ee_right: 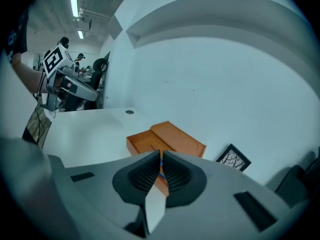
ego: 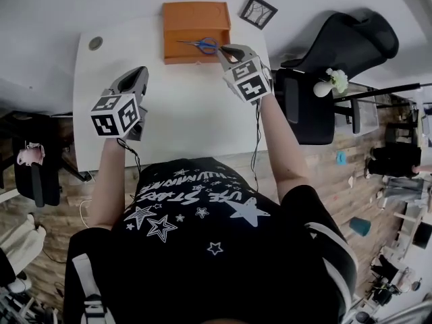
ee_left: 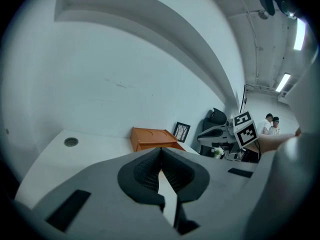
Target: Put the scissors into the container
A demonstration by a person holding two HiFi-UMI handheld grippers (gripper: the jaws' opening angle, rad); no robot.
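Observation:
The orange container [ego: 196, 19] stands at the far edge of the white table [ego: 182, 120]; it also shows as the container [ee_left: 152, 138] and the container [ee_right: 175, 139]. Blue-handled scissors [ego: 204, 44] lie over its open front part, blades pointing left. My right gripper [ego: 225, 48] is at the handle end. In the right gripper view, the right gripper [ee_right: 161, 156] has its jaws nearly closed, with a sliver of the blue scissors [ee_right: 161, 170] between them. My left gripper [ego: 140, 73] hangs over the table's left part. Seen in its own view, the left gripper [ee_left: 160, 151] is shut and empty.
A small framed picture [ego: 258, 11] leans on the wall right of the container. A round cable grommet [ego: 95, 43] sits at the table's far left corner. A black office chair [ego: 337, 52] and a small vase of flowers [ego: 331, 83] stand beyond the table's right edge.

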